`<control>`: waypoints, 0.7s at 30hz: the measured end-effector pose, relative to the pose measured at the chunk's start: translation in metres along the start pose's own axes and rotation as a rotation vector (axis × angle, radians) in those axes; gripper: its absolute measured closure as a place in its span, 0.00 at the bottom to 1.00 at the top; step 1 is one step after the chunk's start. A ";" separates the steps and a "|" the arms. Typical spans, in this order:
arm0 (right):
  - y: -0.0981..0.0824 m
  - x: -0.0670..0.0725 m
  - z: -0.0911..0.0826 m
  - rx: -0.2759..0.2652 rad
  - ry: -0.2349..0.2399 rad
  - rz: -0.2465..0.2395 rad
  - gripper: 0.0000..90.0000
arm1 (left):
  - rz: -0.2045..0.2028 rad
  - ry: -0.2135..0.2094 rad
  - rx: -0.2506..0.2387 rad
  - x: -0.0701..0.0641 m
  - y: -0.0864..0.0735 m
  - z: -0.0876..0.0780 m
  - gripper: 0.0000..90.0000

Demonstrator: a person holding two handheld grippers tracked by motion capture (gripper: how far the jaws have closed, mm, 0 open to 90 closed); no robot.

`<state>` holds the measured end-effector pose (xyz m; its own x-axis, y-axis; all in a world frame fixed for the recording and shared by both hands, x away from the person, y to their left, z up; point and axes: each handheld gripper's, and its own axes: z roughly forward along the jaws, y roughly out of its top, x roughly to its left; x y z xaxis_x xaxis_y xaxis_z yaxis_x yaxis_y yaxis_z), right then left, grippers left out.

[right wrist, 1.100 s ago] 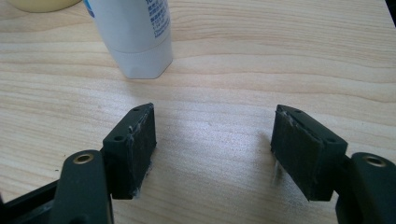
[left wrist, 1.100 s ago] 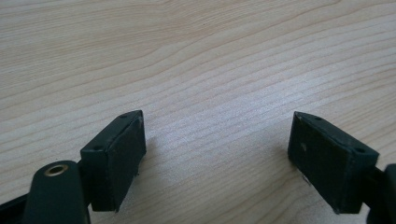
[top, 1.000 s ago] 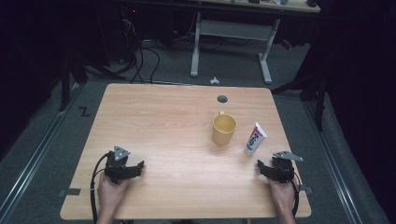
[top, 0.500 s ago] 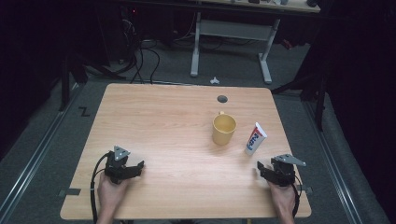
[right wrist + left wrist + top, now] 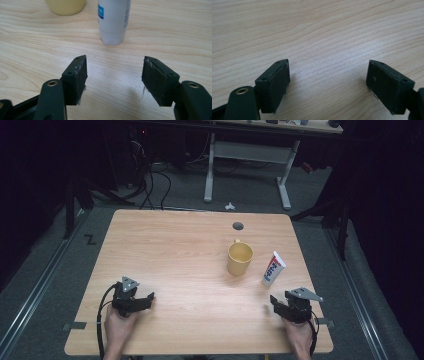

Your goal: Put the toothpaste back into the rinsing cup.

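A white tube [image 5: 272,269] stood on its cap on the right side of the wooden table [image 5: 170,250], just right of a yellow cup [image 5: 240,258] and just past the right gripper [image 5: 281,304]. It looked light, smooth and squashy, so a soft pinch low on its middle seemed best. The right gripper was spread wide and held nothing. The left gripper [image 5: 144,300], near the left corner, was spread too. Since the earlier picture, almost nothing had moved.
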<state>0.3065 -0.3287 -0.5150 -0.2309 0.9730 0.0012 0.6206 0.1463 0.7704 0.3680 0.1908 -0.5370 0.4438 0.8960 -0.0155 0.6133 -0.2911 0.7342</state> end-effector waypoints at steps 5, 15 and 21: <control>0.001 0.005 0.000 -0.008 0.005 -0.007 0.41 | 0.000 0.000 0.000 0.000 0.000 0.000 0.22; 0.006 0.012 -0.002 -0.015 0.015 -0.015 0.42 | 0.000 0.000 0.000 0.000 0.000 0.000 0.22; 0.014 0.014 -0.005 -0.032 0.020 -0.021 0.42 | 0.000 0.000 0.000 0.000 0.000 0.000 0.22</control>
<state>0.3082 -0.3143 -0.5012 -0.2584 0.9660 -0.0029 0.5915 0.1606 0.7902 0.3680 0.1908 -0.5370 0.4439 0.8959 -0.0153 0.6132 -0.2913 0.7342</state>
